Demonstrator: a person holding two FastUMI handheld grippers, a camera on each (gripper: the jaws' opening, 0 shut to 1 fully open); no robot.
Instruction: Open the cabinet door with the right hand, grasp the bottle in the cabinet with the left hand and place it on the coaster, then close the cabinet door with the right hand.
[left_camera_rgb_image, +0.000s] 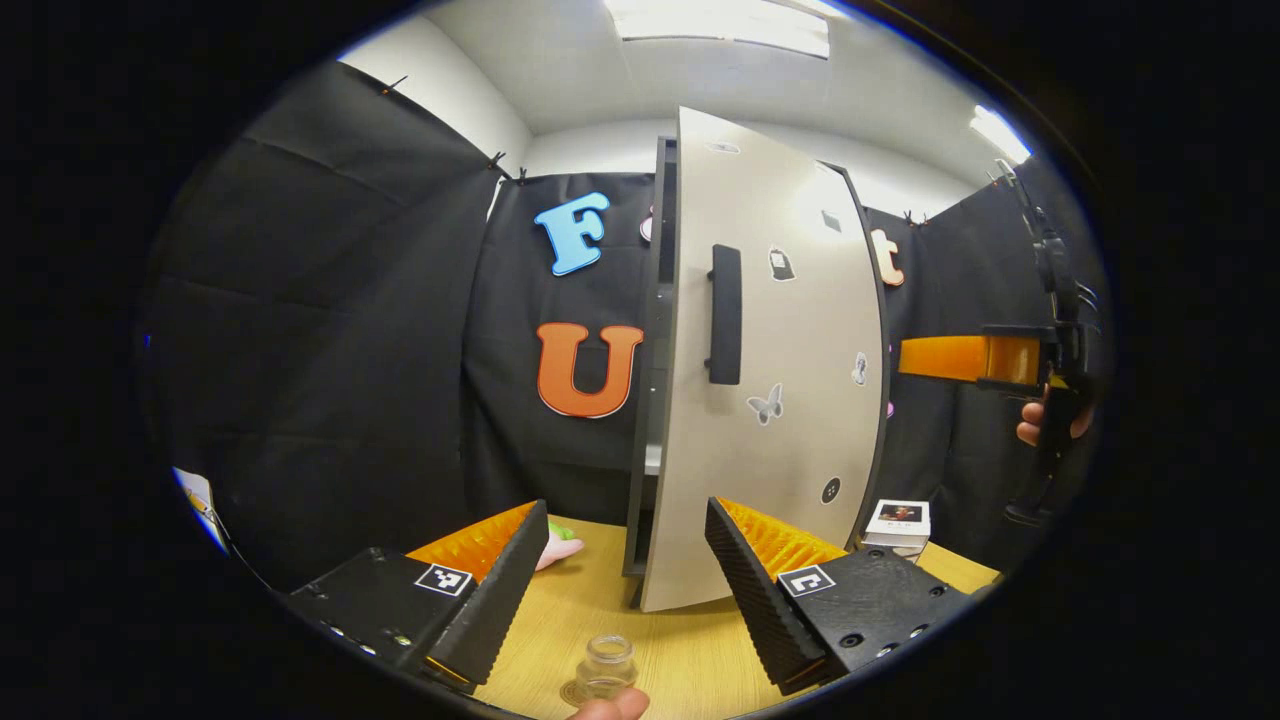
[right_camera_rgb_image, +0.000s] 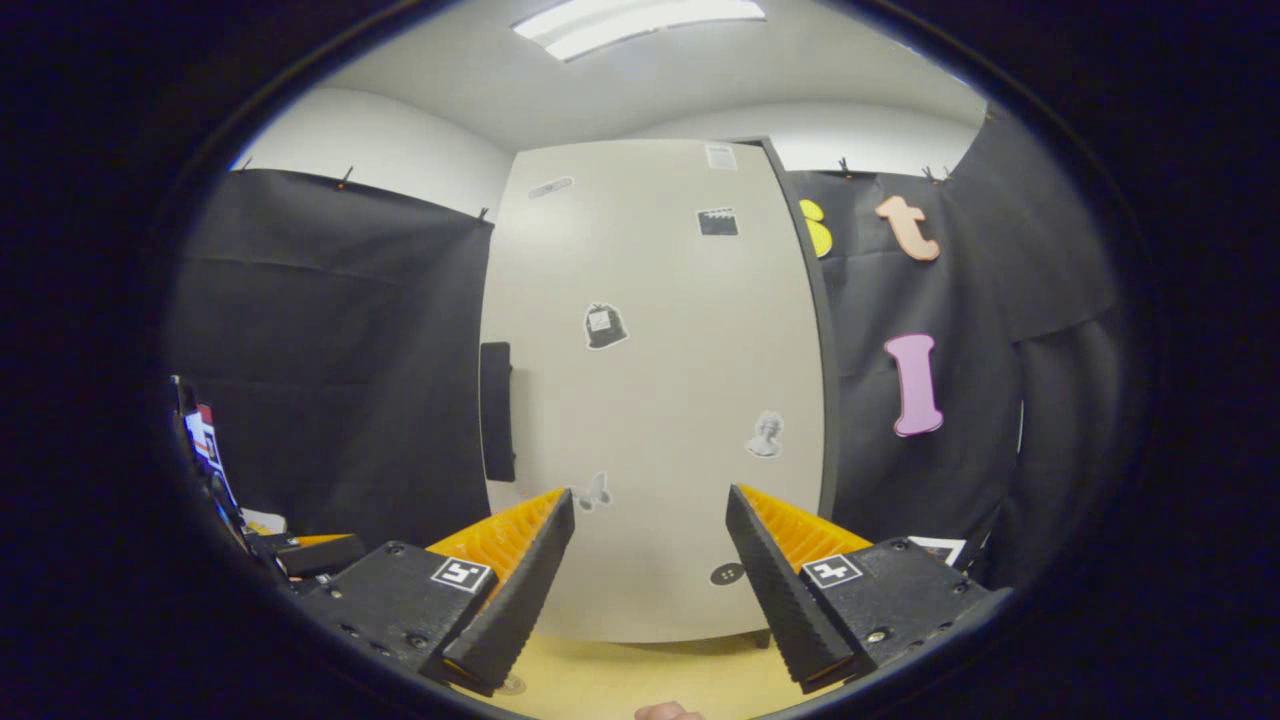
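- L gripper (left_camera_rgb_image: 628, 585): fingers spread wide, nothing btwn them. The bottle (left_camera_rgb_image: 606, 668) is a small clear jar standing on the table (left_camera_rgb_image: 680, 640) just below the gap btwn my L fingers, on what looks like the coaster (left_camera_rgb_image: 575, 692) – can't tell for sure, only an edge shows.
- Ahead of the L fingers, above the gap: cabinet door (left_camera_rgb_image: 770, 360) stands ajar, its handle (left_camera_rgb_image: 724, 314) facing me, dark cabinet edge showing at its left.
- So I judge the bottle is placed and the step in hand is closing the door w/ the R.
- R gripper (right_camera_rgb_image: 650, 585): fingers also spread, holding nothing; door (right_camera_rgb_image: 655, 390) fills the space ahead, handle (right_camera_rgb_image: 496, 410) up-left of my left finger.
- To do it well: keep L back so I don't knock the bottle, push R flat on the door panel near the handle edge, slow & steady til it seats.
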